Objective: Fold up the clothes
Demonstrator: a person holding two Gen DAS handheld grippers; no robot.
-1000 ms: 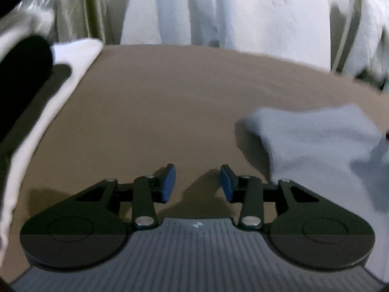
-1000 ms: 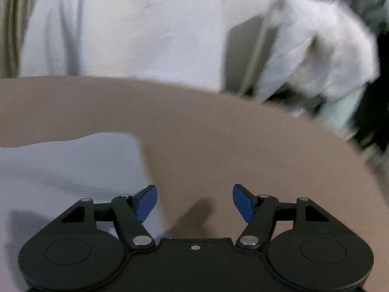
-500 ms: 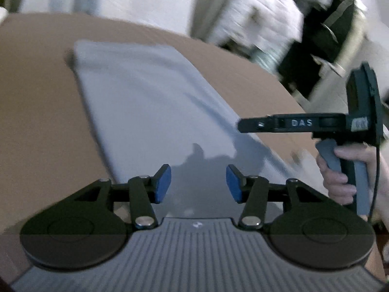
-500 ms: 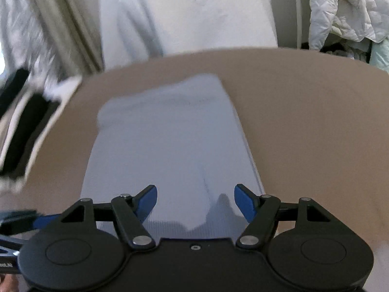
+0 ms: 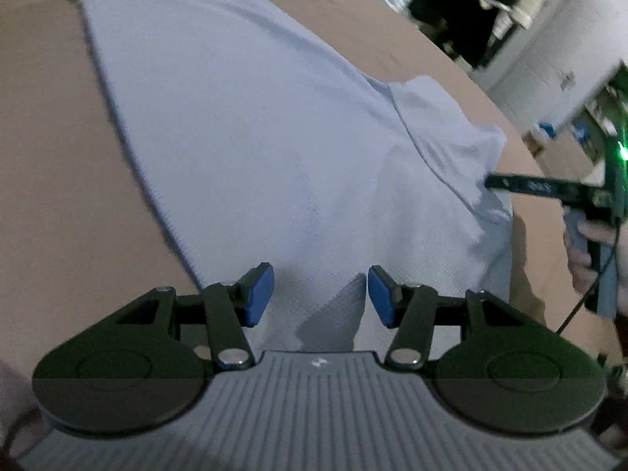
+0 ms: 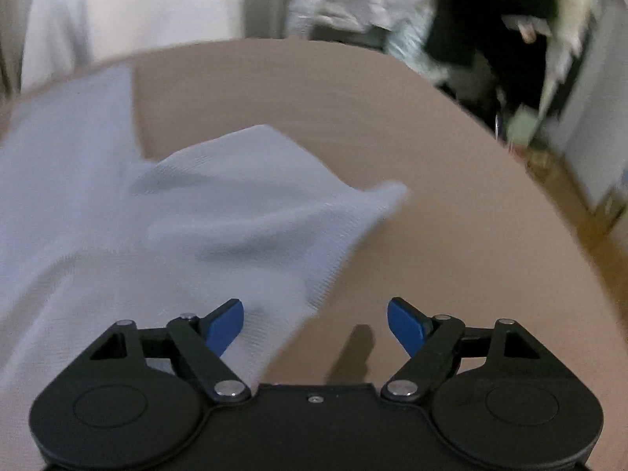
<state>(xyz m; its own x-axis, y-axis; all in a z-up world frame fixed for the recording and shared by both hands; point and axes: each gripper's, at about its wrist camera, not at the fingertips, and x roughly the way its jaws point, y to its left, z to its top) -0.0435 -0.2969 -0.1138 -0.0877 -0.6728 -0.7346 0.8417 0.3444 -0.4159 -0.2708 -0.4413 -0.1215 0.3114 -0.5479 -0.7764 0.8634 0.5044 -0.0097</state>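
A light blue garment (image 5: 235, 117) lies as a long folded strip on the brown table (image 5: 59, 157). One rumpled sleeve flap (image 5: 439, 125) sticks out on its right side. My left gripper (image 5: 320, 278) hovers over the strip's near end, jaws apart, nothing between them. The right gripper's black finger (image 5: 522, 185) reaches the flap's edge from the right. In the right wrist view the garment (image 6: 78, 216) fills the left and the flap (image 6: 267, 196) points right. My right gripper (image 6: 314, 306) is opening, with the cloth's edge under its left finger and bare table (image 6: 431, 157) under the other.
A person's hand (image 5: 585, 243) holds the right tool at the table's right edge. Beyond the far edge hang white cloth (image 6: 137, 8) and a white quilted jacket (image 6: 353, 0), with a dark heap of clothes (image 6: 490, 19) to the right. Bare table spreads right of the flap.
Both views have swung across the table. The left gripper came over the garment's near end with wider jaws. The right gripper moved to the sleeve flap on the right and opened further.
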